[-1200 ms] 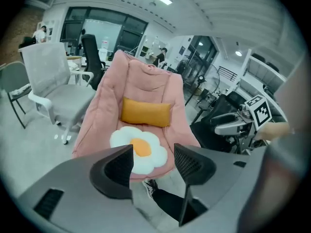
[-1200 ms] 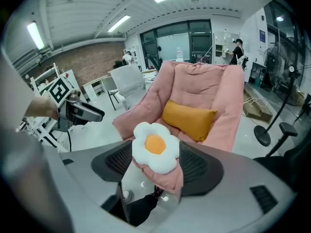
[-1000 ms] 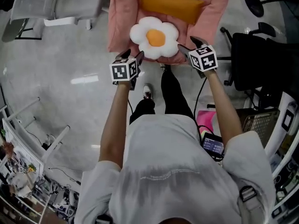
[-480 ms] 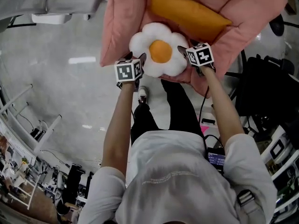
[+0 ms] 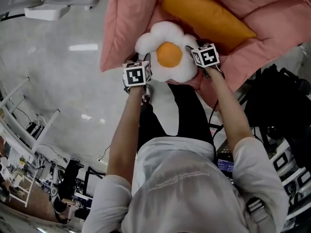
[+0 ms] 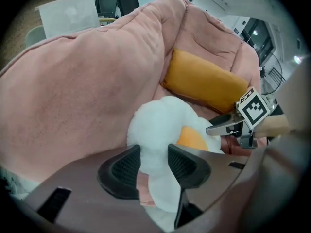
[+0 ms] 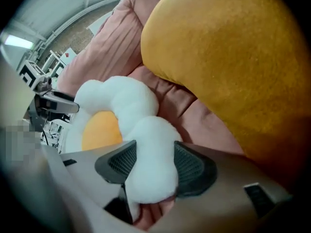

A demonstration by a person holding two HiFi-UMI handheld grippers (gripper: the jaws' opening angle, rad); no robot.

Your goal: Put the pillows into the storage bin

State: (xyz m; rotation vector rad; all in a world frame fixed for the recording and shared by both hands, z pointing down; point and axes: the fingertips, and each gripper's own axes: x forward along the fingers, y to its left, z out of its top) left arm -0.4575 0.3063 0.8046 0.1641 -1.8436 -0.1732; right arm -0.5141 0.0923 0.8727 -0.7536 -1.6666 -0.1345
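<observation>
A flower pillow (image 5: 167,52), white with an orange centre, lies on the front of a pink padded seat (image 5: 126,23). An orange pillow (image 5: 206,16) leans against the seat's back behind it. My left gripper (image 5: 147,62) is at the flower's left side. Its jaws are closing, and a white petal (image 6: 158,130) sits pinched between the pads of the left gripper (image 6: 154,161). My right gripper (image 5: 190,51) is at the flower's right side, its jaws also closing. In the right gripper view, a petal (image 7: 150,144) bulges between the pads of the right gripper (image 7: 153,166).
The pink seat (image 6: 82,91) rises high on the left of the flower pillow. A black office chair (image 5: 282,96) stands close on the right. White metal frames (image 5: 29,115) stand at the left on the grey floor. The person's legs and a shoe (image 5: 146,98) are below the seat's front.
Both grippers have moved forward from in front of the seat onto the flower pillow's two sides. Their jaws have narrowed onto its petals.
</observation>
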